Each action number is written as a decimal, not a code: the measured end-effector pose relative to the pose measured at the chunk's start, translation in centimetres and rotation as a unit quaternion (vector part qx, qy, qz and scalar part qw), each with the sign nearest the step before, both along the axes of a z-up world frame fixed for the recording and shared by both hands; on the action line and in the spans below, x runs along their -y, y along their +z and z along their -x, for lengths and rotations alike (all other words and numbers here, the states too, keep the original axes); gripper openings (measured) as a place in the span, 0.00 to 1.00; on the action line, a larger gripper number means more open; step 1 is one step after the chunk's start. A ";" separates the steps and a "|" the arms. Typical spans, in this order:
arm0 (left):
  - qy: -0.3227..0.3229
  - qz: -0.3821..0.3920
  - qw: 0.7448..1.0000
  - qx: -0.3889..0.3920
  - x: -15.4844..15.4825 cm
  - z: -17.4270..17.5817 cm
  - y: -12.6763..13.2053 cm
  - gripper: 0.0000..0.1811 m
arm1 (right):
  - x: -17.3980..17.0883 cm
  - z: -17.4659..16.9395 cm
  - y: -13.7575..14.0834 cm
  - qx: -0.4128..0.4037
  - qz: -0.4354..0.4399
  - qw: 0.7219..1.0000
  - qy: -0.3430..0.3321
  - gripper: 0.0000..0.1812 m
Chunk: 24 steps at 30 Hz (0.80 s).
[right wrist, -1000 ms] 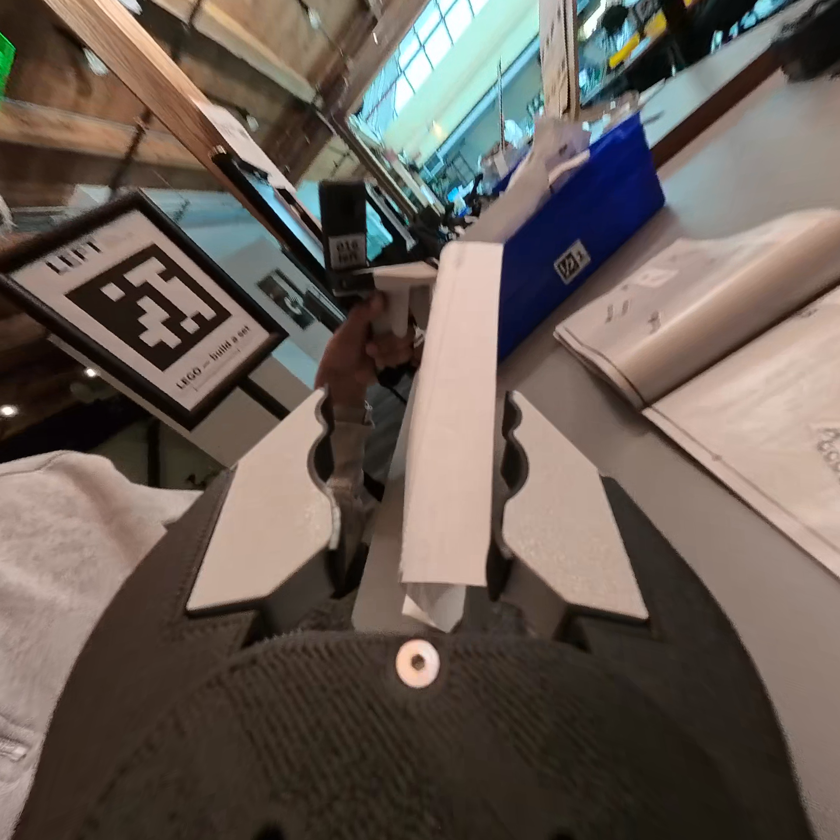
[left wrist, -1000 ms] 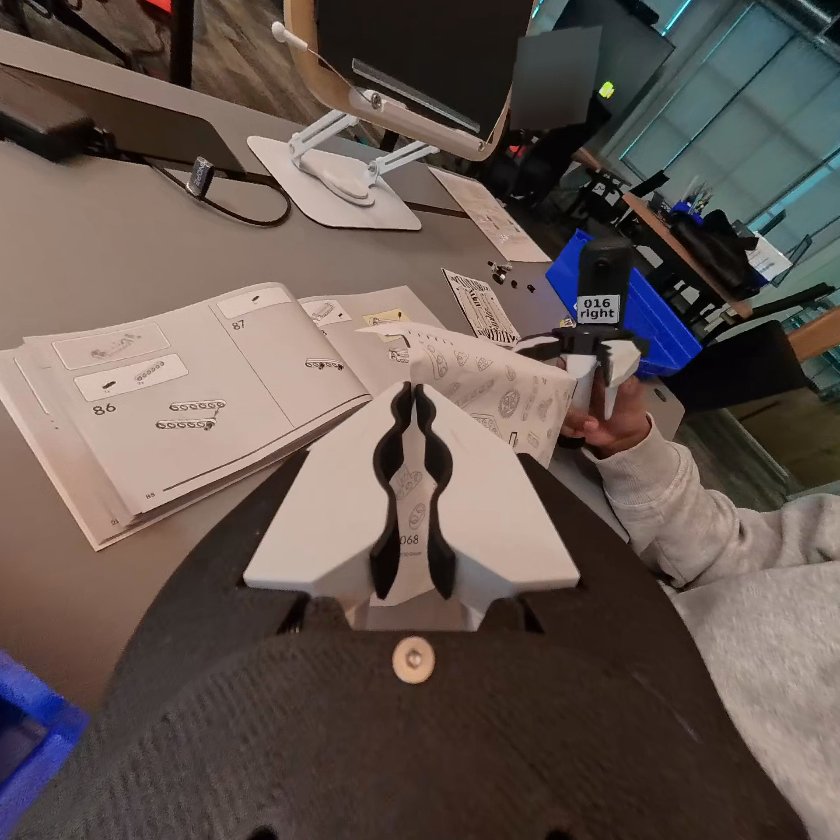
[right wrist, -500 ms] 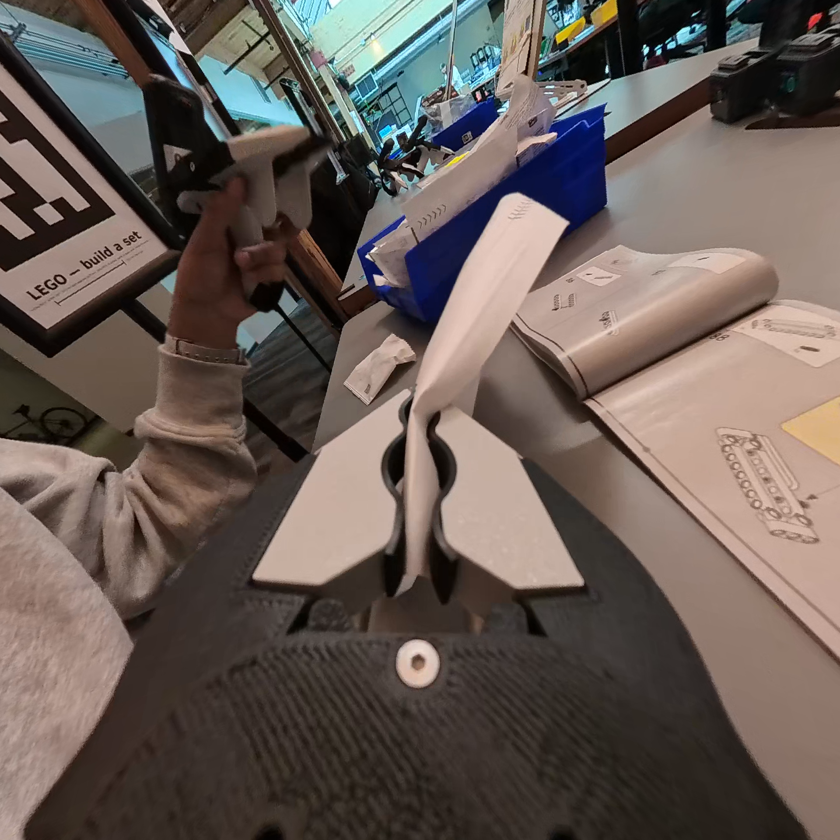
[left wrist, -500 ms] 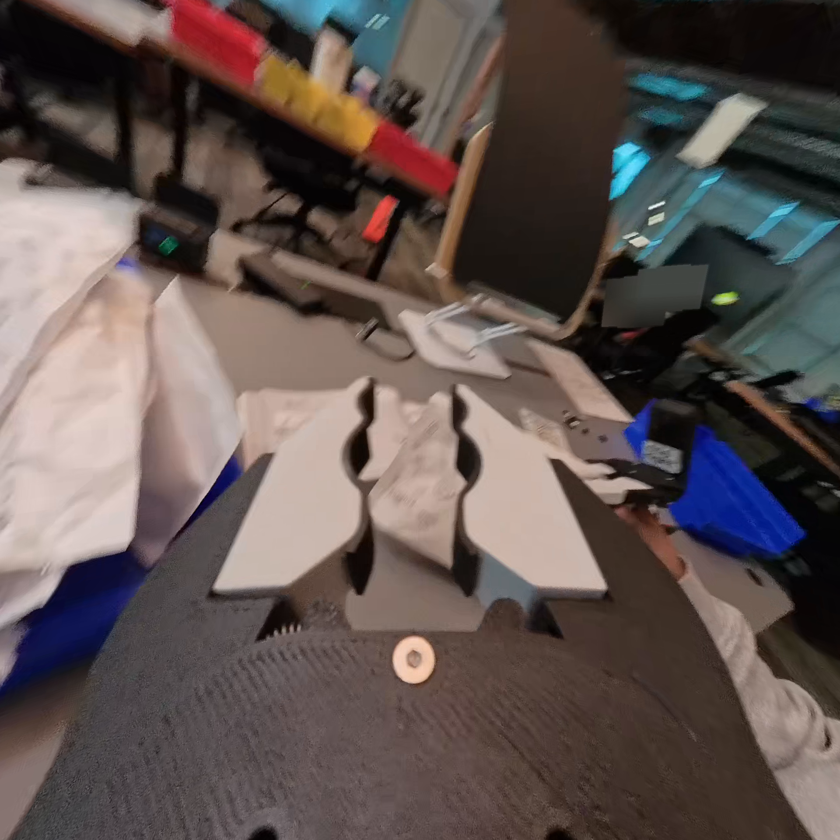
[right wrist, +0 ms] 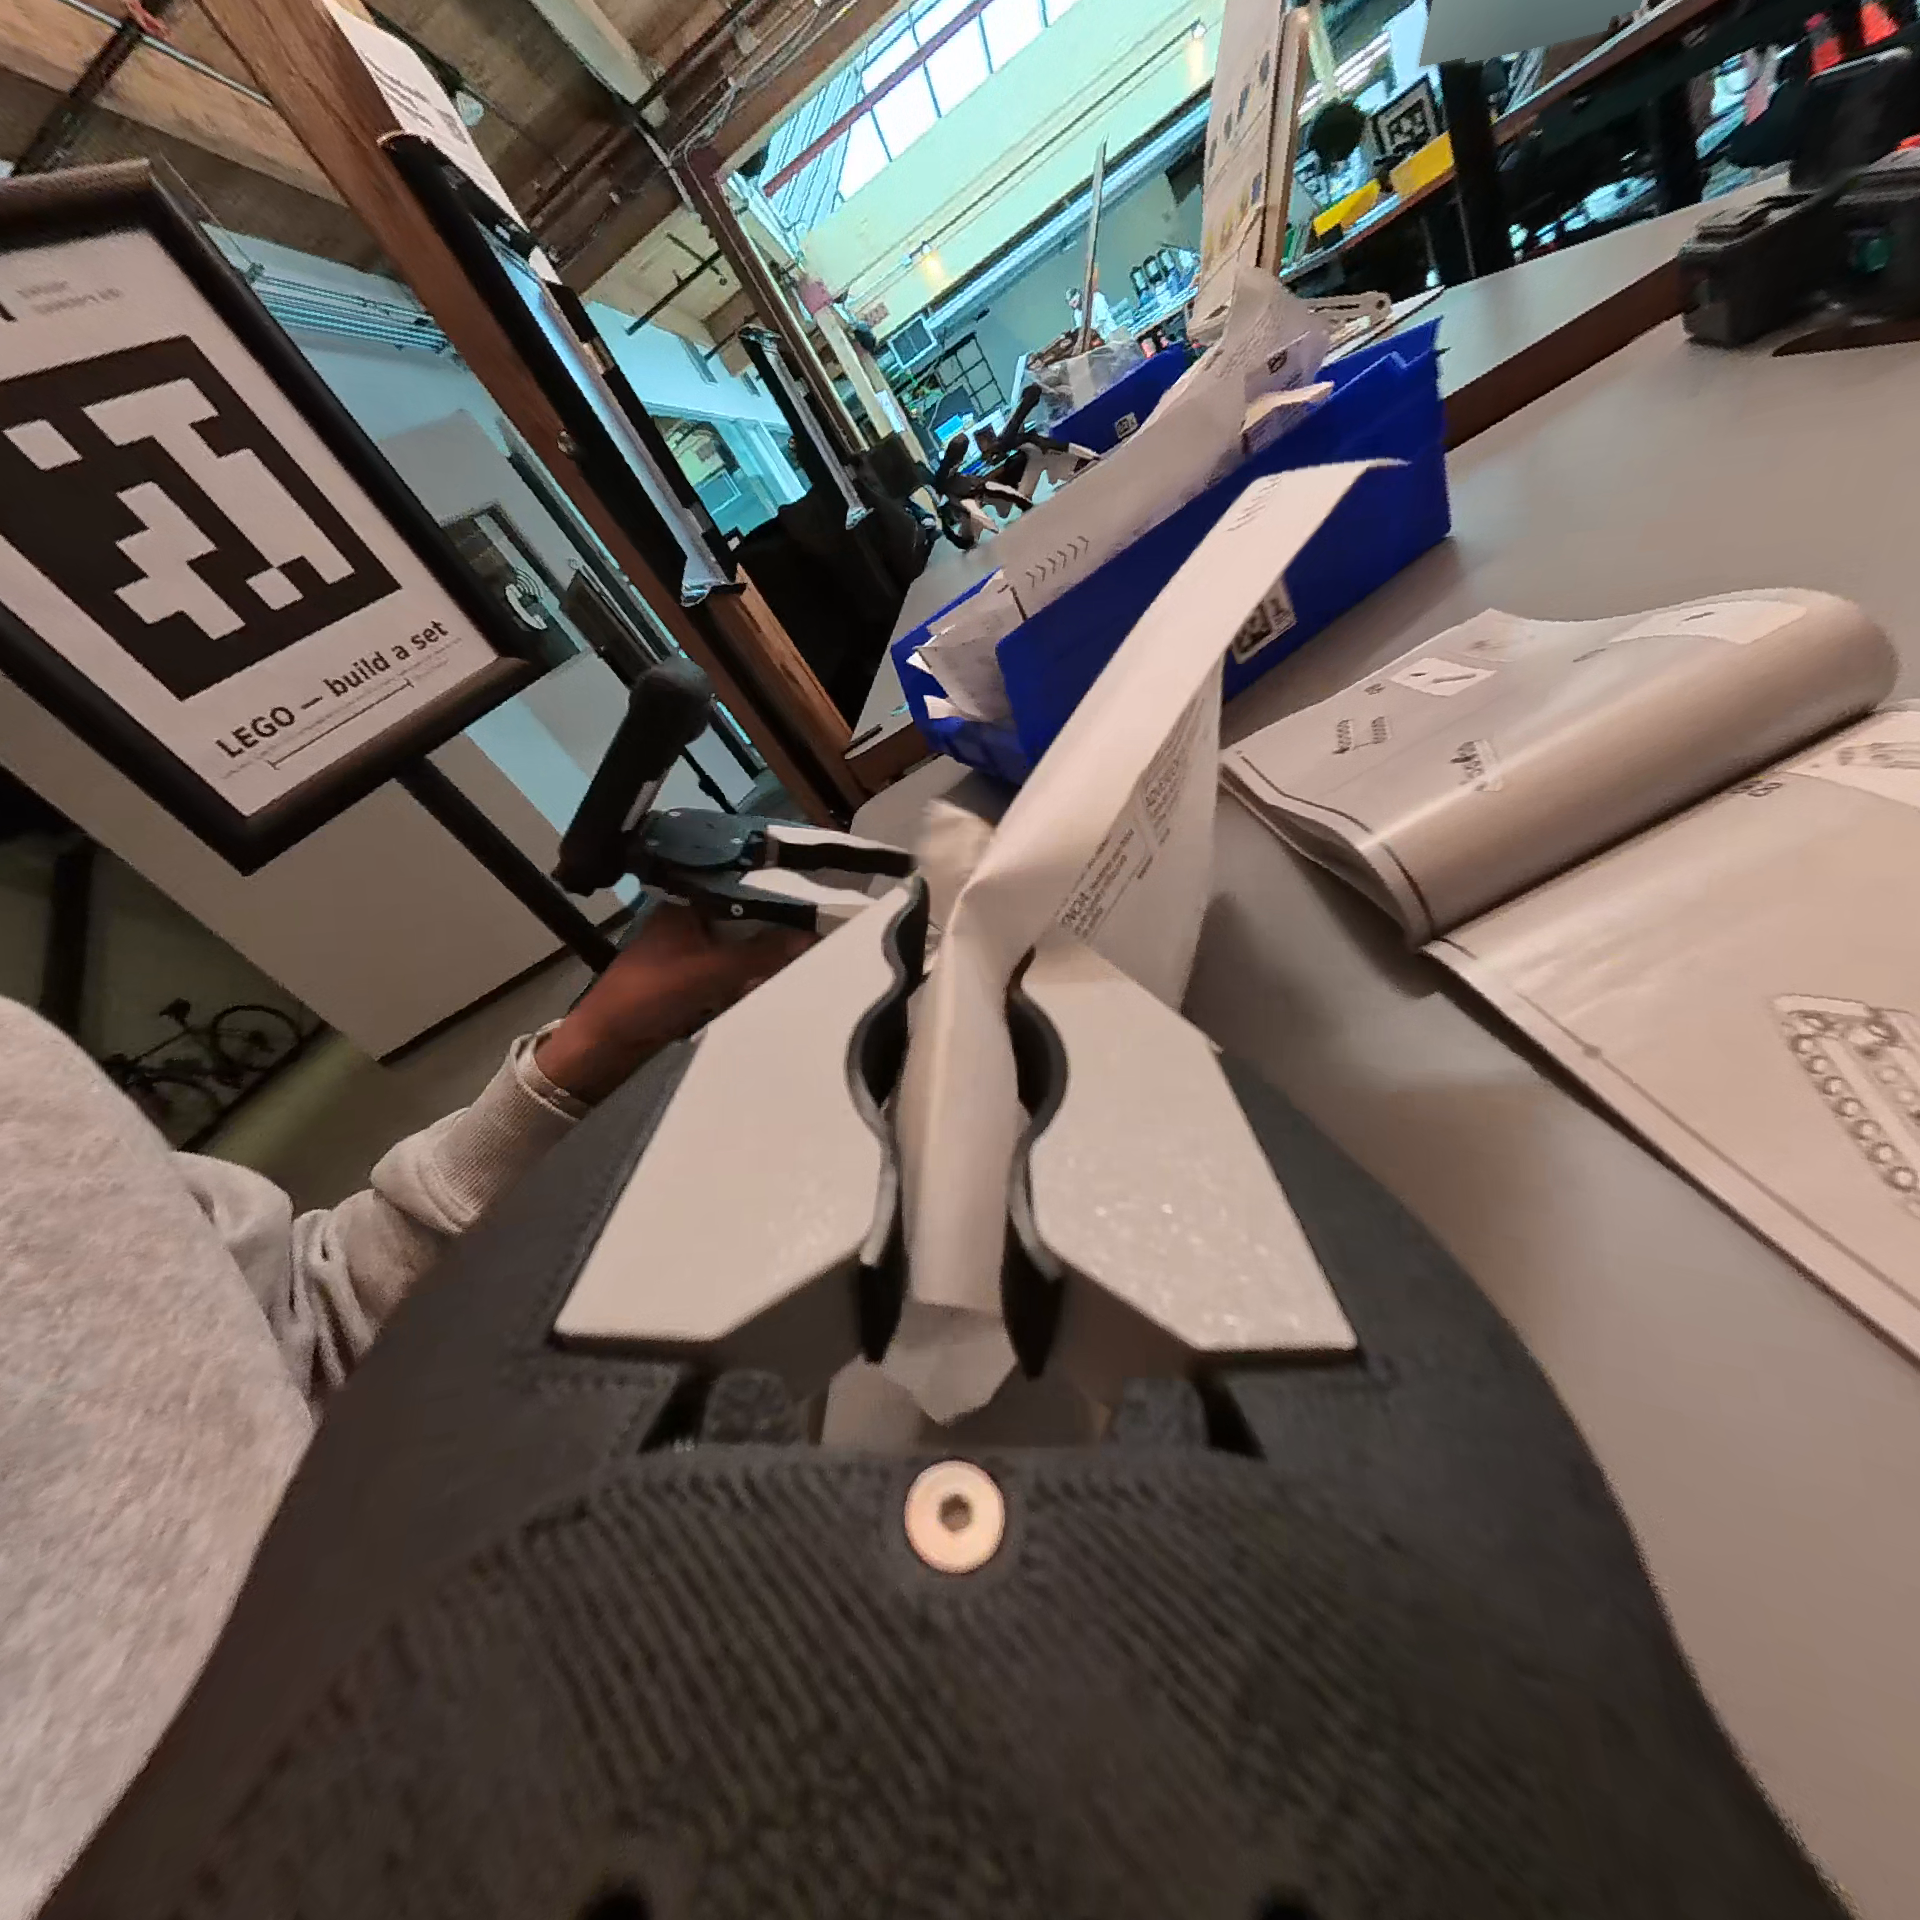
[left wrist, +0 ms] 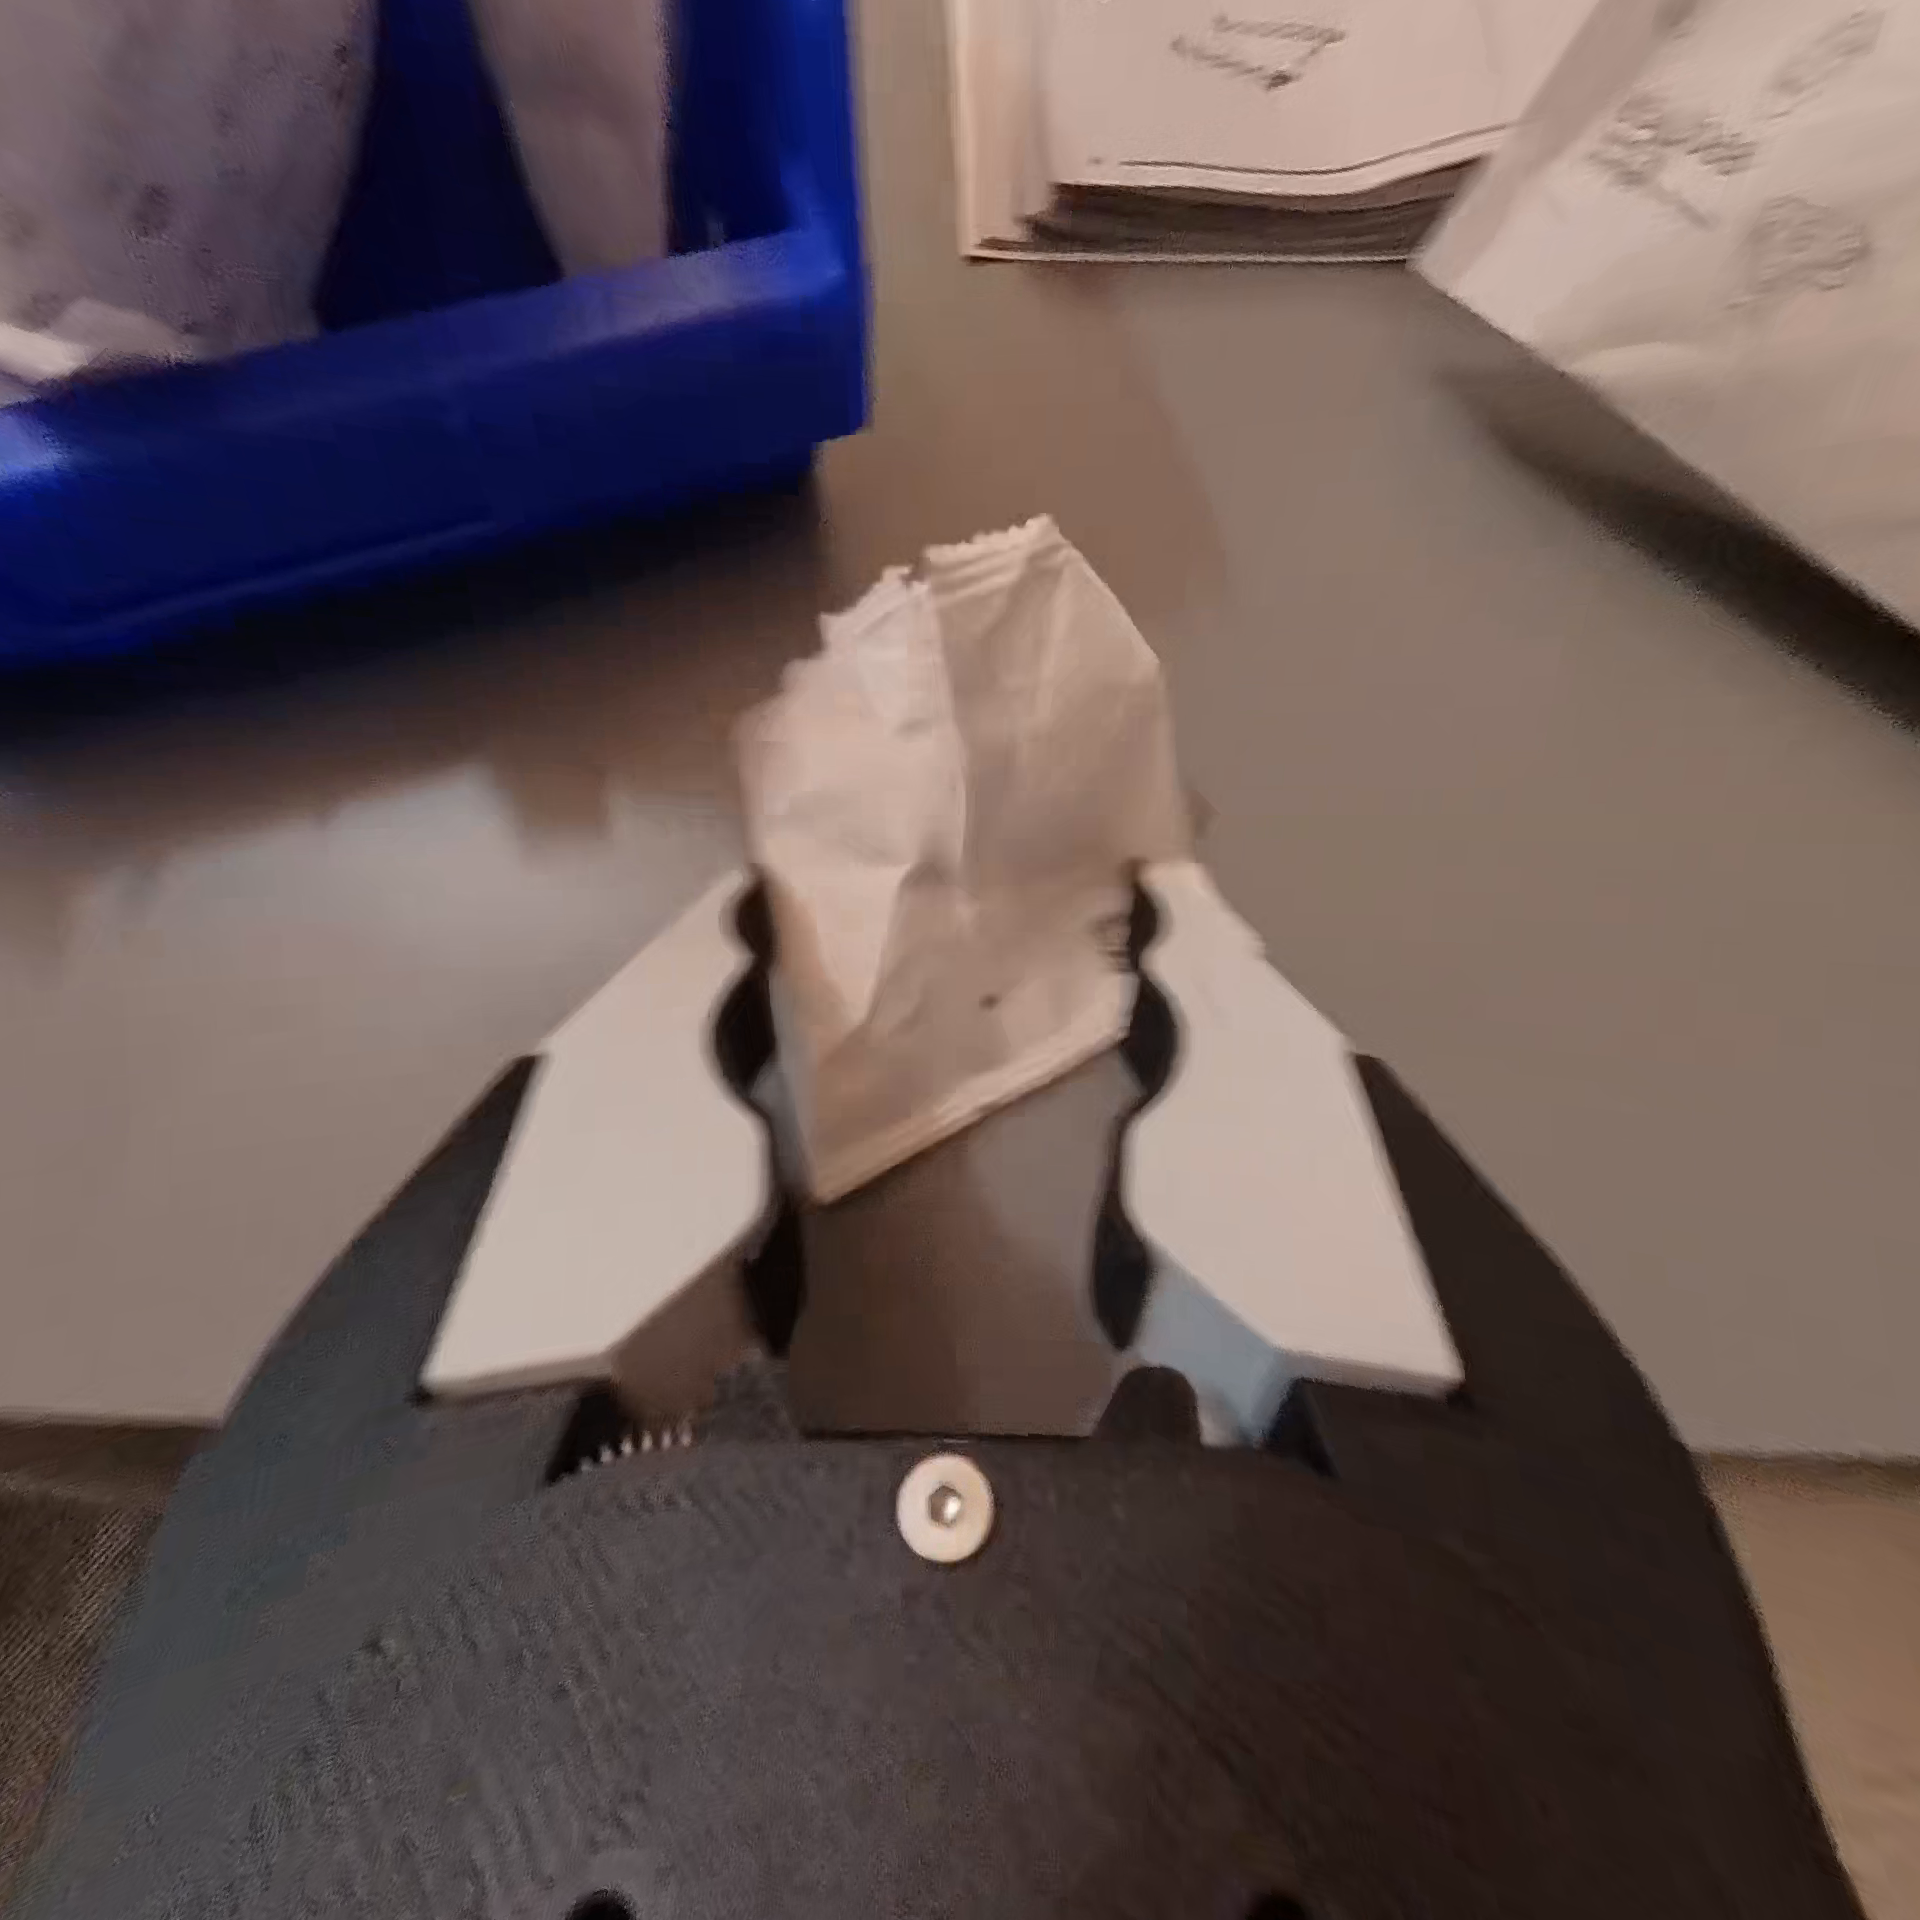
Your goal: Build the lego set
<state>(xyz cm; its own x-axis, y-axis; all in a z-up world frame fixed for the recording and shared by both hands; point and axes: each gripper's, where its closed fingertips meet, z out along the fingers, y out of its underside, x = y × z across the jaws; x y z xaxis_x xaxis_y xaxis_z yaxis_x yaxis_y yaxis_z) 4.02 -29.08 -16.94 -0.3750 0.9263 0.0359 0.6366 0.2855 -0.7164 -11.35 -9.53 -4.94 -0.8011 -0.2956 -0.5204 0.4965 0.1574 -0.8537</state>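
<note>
I have the paper parts bag (right wrist: 1101, 831) pinched in my right hand-held gripper (right wrist: 956, 1049), lifted just beside the open instruction booklet (right wrist: 1558, 748). My left hand-held gripper (left wrist: 951, 1039) stands spread over the counter (left wrist: 1455, 831), a torn-off scrap (left wrist: 966, 831) lying loose between its fingers, near the blue bin (left wrist: 416, 436) (already full of wrappers). I judge this the bag-opening step; next, drop the scrap, then tip the bag out.
</note>
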 end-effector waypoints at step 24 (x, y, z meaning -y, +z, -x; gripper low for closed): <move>-0.063 0.090 0.960 -0.259 -2.0 7.1 18.8 0.52 | -2.1 -1.4 2.5 0.048 0.076 0.995 0.030 0.07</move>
<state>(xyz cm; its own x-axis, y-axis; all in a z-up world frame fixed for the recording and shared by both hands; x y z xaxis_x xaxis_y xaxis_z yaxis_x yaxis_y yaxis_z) -3.06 -27.05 1.87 -0.2342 0.9719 0.0219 0.2029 0.0709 -0.9766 -9.92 -7.39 -2.42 -0.7284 -0.4225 -0.5394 0.5709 0.0612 -0.8188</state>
